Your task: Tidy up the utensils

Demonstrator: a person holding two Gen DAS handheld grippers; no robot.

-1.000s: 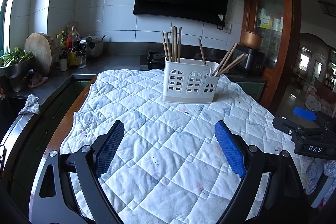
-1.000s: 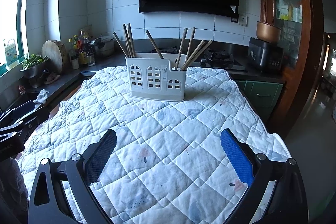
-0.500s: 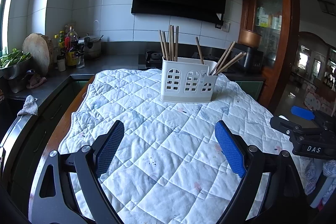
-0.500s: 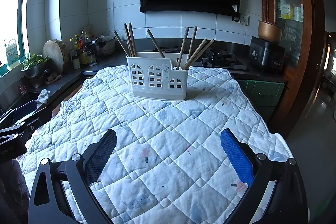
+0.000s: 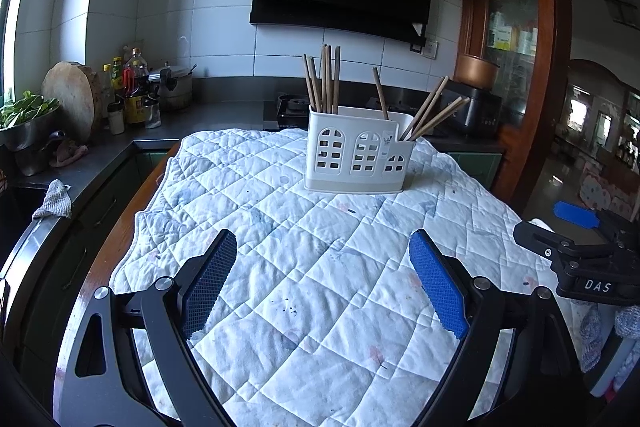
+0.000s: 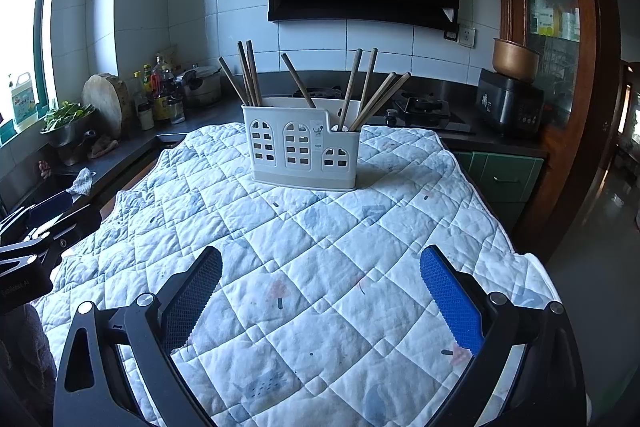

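Left wrist view shows the left gripper [image 5: 322, 279] with its jaws spread wide and nothing between them, hovering low over the quilted cloth [image 5: 320, 267]. Straight ahead of it, well apart, stands the white utensil caddy [image 5: 358, 157], and the wooden chopsticks [image 5: 328, 79] stick up out of its compartments — a tight upright bunch in the far-left cell, one alone in the middle, a few leaning out to the right. The right gripper [image 6: 320, 301] is likewise wide and empty, with the same caddy ahead and slightly left of its centre line; the leaning sticks [image 6: 380, 99] sit nearest its right finger.

The chopsticks look light, stiff and smooth, so they would likely slide or pivot if pinched near the tip. The exposed upper shaft, just above the caddy rim, seems the surest hold. The caddy itself appears to be thin plastic — probably light enough to tip or skid on the soft cloth if a stick is dragged sideways.
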